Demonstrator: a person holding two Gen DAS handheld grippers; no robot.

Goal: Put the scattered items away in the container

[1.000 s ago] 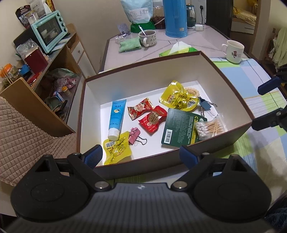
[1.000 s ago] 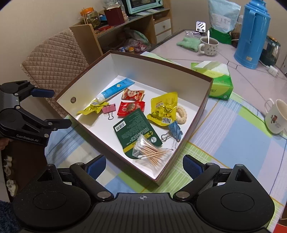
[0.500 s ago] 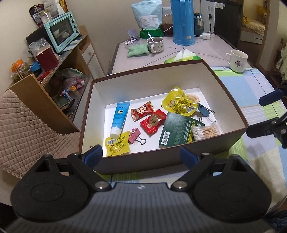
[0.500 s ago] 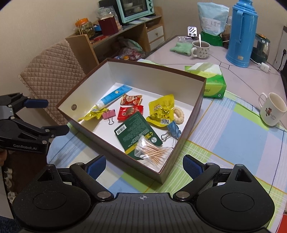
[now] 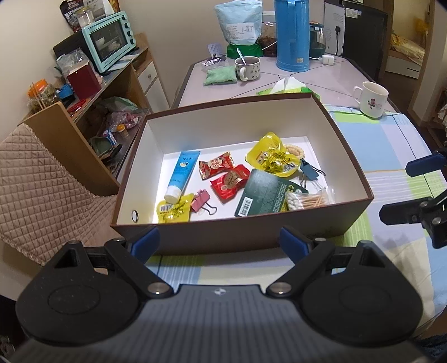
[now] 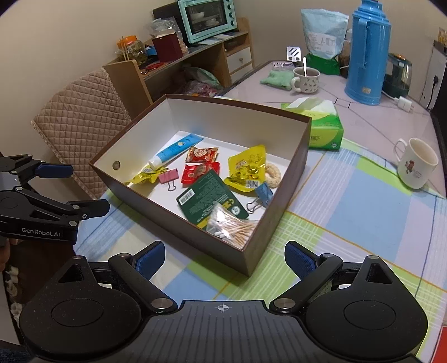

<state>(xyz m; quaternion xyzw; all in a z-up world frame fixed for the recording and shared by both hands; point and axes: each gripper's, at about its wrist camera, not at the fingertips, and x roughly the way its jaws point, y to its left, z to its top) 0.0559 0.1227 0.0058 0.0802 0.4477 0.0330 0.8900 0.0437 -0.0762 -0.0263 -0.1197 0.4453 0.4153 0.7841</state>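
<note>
A brown box (image 5: 243, 231) (image 6: 178, 212) with a white inside stands on the checked tablecloth. In it lie a blue tube (image 5: 181, 174), two red snack packets (image 5: 229, 185), yellow packets (image 5: 272, 160), a pink binder clip (image 5: 200, 198), a blue binder clip (image 6: 262, 192), a dark green card (image 6: 208, 196) and a bag of cotton swabs (image 6: 232, 226). My left gripper (image 5: 219, 241) hangs open just in front of the box's near wall, empty. My right gripper (image 6: 223, 259) is open and empty before the box's corner.
A white mug (image 6: 416, 163), a green tissue box (image 6: 325, 127), a blue thermos (image 6: 366, 53) and a cup with a spoon (image 6: 306, 79) stand on the table behind the box. A quilted chair (image 6: 81, 131) and a shelf with a teal oven (image 6: 206, 19) are at the left.
Both grippers have drawn back and up from the box, so it looks smaller in both views. They stay open and empty. Nothing in the box has moved.
</note>
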